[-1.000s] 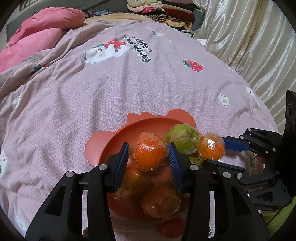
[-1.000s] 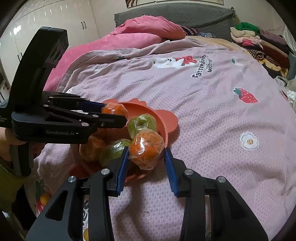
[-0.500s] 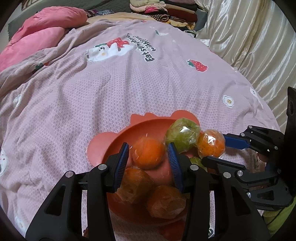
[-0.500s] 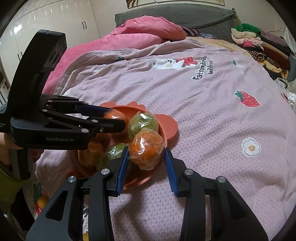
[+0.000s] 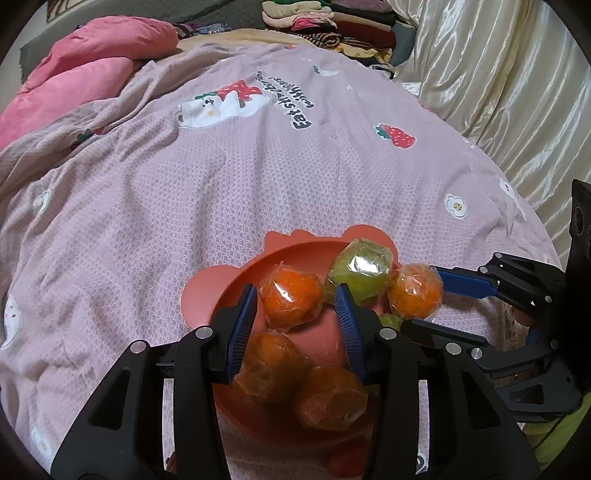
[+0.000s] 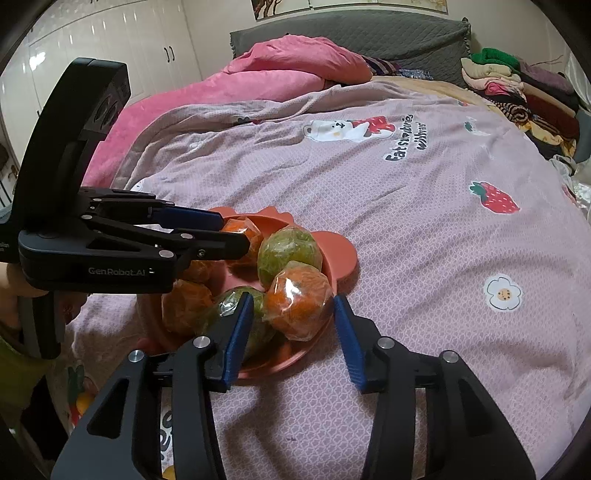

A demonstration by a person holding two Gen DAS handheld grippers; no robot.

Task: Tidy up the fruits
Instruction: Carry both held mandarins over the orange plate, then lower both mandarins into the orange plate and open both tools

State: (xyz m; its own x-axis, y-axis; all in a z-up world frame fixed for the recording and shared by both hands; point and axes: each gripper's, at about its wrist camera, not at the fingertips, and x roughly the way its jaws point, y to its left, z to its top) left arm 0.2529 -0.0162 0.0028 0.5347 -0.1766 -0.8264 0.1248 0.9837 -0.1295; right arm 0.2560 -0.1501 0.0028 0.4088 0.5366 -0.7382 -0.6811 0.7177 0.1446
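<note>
Opening my right gripper [image 6: 293,314] around a wrapped orange [image 6: 299,302] at the red bowl's [image 6: 340,254] right rim, its pads stand off it. My left gripper [image 5: 297,308] sits partly open around another wrapped orange [image 5: 290,297] farther in; I cannot tell whether it grips.

Ahead of both grippers, a bed under a pink quilt [image 6: 406,192] printed with strawberries and flowers. Further ahead, a rumpled pink blanket [image 6: 295,62] against a grey padded headboard [image 6: 351,29]. Far right, folded clothes [image 6: 517,85] in a pile and shiny cream curtains [image 5: 498,74]. Far left, white wardrobe doors [image 6: 110,44].
</note>
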